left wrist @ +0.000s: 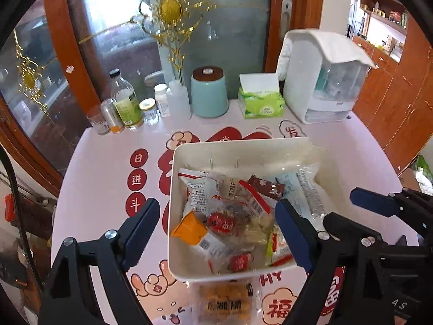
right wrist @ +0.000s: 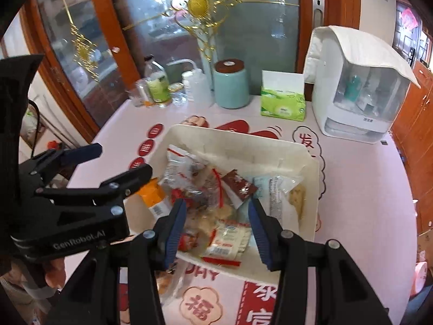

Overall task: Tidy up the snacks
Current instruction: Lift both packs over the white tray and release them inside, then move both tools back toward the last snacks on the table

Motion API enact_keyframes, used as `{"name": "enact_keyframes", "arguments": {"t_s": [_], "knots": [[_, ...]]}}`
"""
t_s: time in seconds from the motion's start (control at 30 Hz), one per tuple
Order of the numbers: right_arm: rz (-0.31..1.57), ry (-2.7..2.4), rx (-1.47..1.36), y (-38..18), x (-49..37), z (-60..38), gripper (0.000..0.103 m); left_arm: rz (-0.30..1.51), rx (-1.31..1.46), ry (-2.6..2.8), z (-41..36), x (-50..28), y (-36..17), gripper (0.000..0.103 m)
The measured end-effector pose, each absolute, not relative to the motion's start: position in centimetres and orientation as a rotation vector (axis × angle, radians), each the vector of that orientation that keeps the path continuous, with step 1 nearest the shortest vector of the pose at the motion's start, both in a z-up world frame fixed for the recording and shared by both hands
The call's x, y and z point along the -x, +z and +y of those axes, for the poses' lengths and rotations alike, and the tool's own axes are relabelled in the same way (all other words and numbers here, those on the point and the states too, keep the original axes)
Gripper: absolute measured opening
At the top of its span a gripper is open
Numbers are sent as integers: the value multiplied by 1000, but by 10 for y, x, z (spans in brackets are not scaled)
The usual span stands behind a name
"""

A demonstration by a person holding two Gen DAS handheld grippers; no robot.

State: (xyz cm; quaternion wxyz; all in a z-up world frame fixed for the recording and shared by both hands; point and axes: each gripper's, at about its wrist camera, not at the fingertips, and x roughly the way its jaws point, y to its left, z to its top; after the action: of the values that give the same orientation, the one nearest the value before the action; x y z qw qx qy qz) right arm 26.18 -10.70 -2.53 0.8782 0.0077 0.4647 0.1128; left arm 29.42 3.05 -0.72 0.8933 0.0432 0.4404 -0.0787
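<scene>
Overhead: pink printed table (left wrist: 102, 168), glass doors (left wrist: 121, 43), wooden cabinets (left wrist: 400, 94).

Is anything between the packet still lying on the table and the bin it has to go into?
Only the bin's own near wall. The clear packet of golden snacks lies on the table just outside it, in front of the bin; nothing else visible sits between them.

A pink table (left wrist: 108, 168) printed with red cartoon shapes and Chinese characters stands against a frosted glass door (left wrist: 216, 27) framed in reddish wood, decorated with gold filigree (left wrist: 169, 8). Daylight glows through the glass. Orange-brown wooden cabinets (left wrist: 392, 103) line the right side.
</scene>
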Motion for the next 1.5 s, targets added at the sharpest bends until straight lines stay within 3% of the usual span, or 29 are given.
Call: {"name": "enact_keyframes", "arguments": {"t_s": [0.23,0.37,0.73,1.1,1.5], "knots": [[935,290,-11,-2,-214,-109,48,827,13,-152,37,-239,28,86],[896,312,-6,16,-179,-116,48,767,2,-106,33,-202,48,93],[841,354,-31,36,-101,-139,49,690,-34,-120,17,-102,74,93],[883,392,-41,11,-71,-129,49,759,-22,-126,36,-62,52,94],[973,339,-81,-35,-81,-107,50,935,-69,-159,97,-98,-7,94]]}}
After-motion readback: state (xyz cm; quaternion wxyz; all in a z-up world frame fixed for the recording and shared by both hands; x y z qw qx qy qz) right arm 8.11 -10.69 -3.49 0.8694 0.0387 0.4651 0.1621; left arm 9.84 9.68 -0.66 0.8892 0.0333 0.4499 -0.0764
